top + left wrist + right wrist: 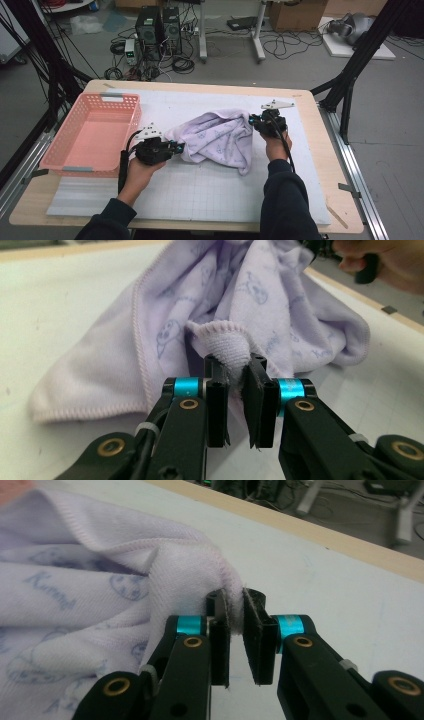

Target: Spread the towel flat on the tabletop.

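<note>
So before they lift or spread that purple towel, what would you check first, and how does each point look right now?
1. Left gripper has hold of the towel: ok, a bunched hem is pinched between its jaws.
2. Right gripper has hold: ok, a folded edge sits clamped between its jaws.
3. Both grips are on corners: cannot tell, the cloth is too crumpled.
4. Towel free of the pink basket: ok, it lies beside it, apart.
5. Room on the white mat to spread it: ok, bare mat shows in front of the towel.
6. Cables clear of the cloth: ok, they trail back along the forearms.
</note>
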### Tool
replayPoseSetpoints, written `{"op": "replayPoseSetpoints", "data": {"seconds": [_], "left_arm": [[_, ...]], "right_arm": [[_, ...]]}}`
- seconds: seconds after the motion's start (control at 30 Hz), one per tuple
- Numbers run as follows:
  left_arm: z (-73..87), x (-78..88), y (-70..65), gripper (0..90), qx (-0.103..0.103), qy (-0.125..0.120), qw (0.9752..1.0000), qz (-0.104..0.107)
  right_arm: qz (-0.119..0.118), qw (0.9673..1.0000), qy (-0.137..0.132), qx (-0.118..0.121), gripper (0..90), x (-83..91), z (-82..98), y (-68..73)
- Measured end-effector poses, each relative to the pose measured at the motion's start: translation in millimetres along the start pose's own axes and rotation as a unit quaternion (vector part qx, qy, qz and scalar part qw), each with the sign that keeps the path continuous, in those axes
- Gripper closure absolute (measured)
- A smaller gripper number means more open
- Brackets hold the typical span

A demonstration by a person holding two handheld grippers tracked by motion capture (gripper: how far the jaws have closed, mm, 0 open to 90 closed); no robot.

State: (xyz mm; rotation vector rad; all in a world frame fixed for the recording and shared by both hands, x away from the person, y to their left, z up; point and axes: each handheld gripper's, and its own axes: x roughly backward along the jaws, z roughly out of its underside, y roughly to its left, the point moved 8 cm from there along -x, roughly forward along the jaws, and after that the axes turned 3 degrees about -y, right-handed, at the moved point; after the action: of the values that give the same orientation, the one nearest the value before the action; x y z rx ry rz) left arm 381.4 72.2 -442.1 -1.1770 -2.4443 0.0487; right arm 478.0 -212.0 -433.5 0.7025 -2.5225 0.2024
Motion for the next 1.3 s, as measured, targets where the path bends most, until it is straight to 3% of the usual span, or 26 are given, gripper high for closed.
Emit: {"op": "replayPoseSetpoints", "data": {"seconds": [0.07,0.17,0.3,0.4,0.47,0.6,0.67,0.77,0.8,0.83,0.87,0.9,0.93,1.13,1.23,1.3], "left_arm": [[-2.5,-14.8,-1.0,80.7,-0.01,0.007,0.9999,-0.007],[-9.1,-25.9,-2.5,80.7,-0.009,-0.004,0.9999,-0.012],[-13.9,-31.9,-1.6,80.7,-0.001,-0.006,0.9999,-0.01],[-13.2,-32.8,-1.2,80.7,0.004,-0.005,0.9999,-0.011],[-13.2,-32.5,-0.8,80.6,0.005,-0.005,0.9999,-0.012],[-13.4,-32.3,-1.8,80.6,0.001,-0.004,0.9999,-0.013],[-13.0,-31.6,-2.3,80.5,0.0,-0.004,0.9999,-0.013],[-13.2,-29.7,-2.6,80.5,0.0,-0.004,0.9999,-0.012],[-13.2,-28.6,-2.7,80.5,-0.002,-0.003,0.9999,-0.011],[-13.3,-27.1,-3.5,80.5,-0.002,-0.002,1.0,-0.009],[-13.2,-24.6,-4.0,80.5,-0.006,0.0,1.0,-0.007],[-13.4,-21.6,-4.9,80.5,-0.009,0.0,0.9999,-0.007],[-13.6,-18.0,-5.2,80.5,-0.011,0.0,0.9999,-0.007],[-24.8,2.9,-2.6,80.5,-0.014,-0.015,0.9997,-0.011],[-26.3,5.9,2.4,80.6,-0.009,-0.016,0.9997,-0.013],[-27.0,4.2,8.6,81.6,-0.004,-0.019,0.9993,-0.031]], "right_arm": [[0.016,0.9998,0.006,-0.009,81.7,-6.0,4.4,-5.5],[0.017,0.9995,0.019,-0.016,78.0,-8.6,11.0,-6.0],[0.009,0.9999,0.003,-0.011,64.1,5.2,11.9,-6.7],[-0.01,0.9998,-0.015,-0.007,57.0,21.7,13.8,-3.7],[-0.018,0.9994,-0.026,0.012,53.0,33.8,16.6,3.6],[-0.06,0.9966,-0.032,0.047,44.9,51.8,28.5,32.1],[-0.08,0.9952,-0.02,0.053,38.4,55.2,39.2,48.3],[-0.093,0.9915,0.011,0.091,35.9,52.2,61.0,70.9],[-0.093,0.9899,0.029,0.103,38.5,49.1,69.6,76.5],[-0.096,0.9883,0.046,0.11,48.4,46.4,77.5,80.6],[-0.095,0.9869,0.064,0.114,69.2,45.2,84.1,82.4],[-0.098,0.9858,0.069,0.118,79.0,46.6,87.1,83.3],[-0.104,0.9864,0.063,0.11,83.4,49.3,86.3,83.5],[-0.153,0.9848,0.038,0.074,85.3,74.4,76.5,75.3],[-0.146,0.9875,0.01,0.06,85.3,87.9,66.6,62.9],[-0.122,0.9908,0.001,0.058,85.4,91.1,59.6,49.9]]}}
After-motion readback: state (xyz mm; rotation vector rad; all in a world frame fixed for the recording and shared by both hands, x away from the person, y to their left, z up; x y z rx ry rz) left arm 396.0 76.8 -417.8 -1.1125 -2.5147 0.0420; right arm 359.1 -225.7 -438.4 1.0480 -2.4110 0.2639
